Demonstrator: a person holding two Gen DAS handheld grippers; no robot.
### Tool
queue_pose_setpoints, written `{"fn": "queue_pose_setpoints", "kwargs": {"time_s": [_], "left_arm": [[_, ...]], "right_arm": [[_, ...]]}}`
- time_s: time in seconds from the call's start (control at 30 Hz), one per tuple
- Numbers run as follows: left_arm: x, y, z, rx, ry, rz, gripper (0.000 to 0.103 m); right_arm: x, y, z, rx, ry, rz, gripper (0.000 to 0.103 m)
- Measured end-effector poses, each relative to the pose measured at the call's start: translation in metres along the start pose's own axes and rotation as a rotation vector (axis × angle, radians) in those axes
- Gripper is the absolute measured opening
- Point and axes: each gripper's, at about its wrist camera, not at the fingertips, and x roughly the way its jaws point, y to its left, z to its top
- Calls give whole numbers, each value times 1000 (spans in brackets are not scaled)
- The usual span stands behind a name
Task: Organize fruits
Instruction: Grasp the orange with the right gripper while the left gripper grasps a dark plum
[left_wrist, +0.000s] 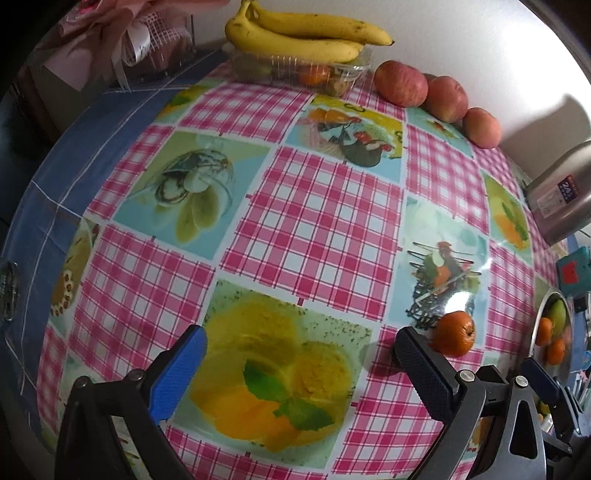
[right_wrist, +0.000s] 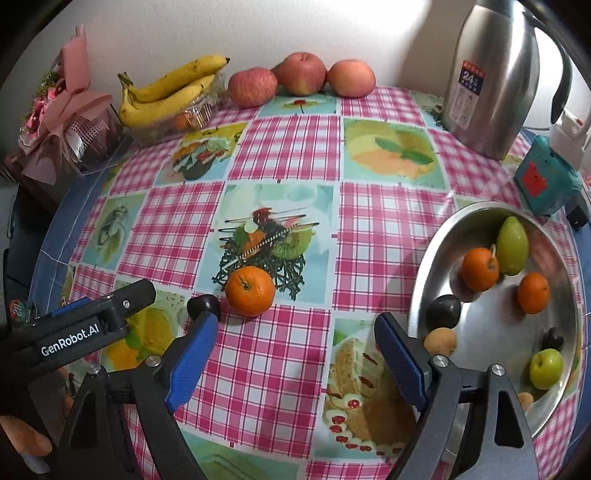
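The tablecloth (right_wrist: 280, 147) looks like glossy plastic sheeting, smooth enough to throw back glare near the right of the frame. The bowl (right_wrist: 443, 236) at lower right is polished metal, mirror-bright inside, and the jug (right_wrist: 491, 85) at upper right is brushed steel with a paper label. The loose orange (right_wrist: 250, 291) has a dimpled, slightly shiny peel; the apples (right_wrist: 303, 74) at the top are smooth and matt. Under the bananas (right_wrist: 166, 99), the tray (right_wrist: 199, 110) is thin clear ribbed plastic. The gripper fingers (right_wrist: 192, 354) wear blue textured rubbery pads on matt black plastic frames
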Motion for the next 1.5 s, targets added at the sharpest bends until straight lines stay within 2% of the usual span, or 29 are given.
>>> {"fn": "queue_pose_setpoints", "kwargs": {"time_s": [0.23, 0.53, 0.6, 1.13, 1.5], "left_arm": [[10, 4, 3, -25, 15, -2, 102], [8, 6, 5, -40, -3, -10, 102], [8, 7, 6, -46, -2, -13, 102], [5, 6, 4, -44, -10, -26, 102], [6, 5, 4, -41, 0, -37, 102]], "right_arm": [[17, 3, 2, -4, 25, 7, 84], [30, 11, 5, 14, 30, 57, 68], [32, 11, 5, 24, 28, 68, 60], [46, 10, 7, 121, 15, 160, 48], [47, 12, 8, 130, 10, 187, 39]]}}
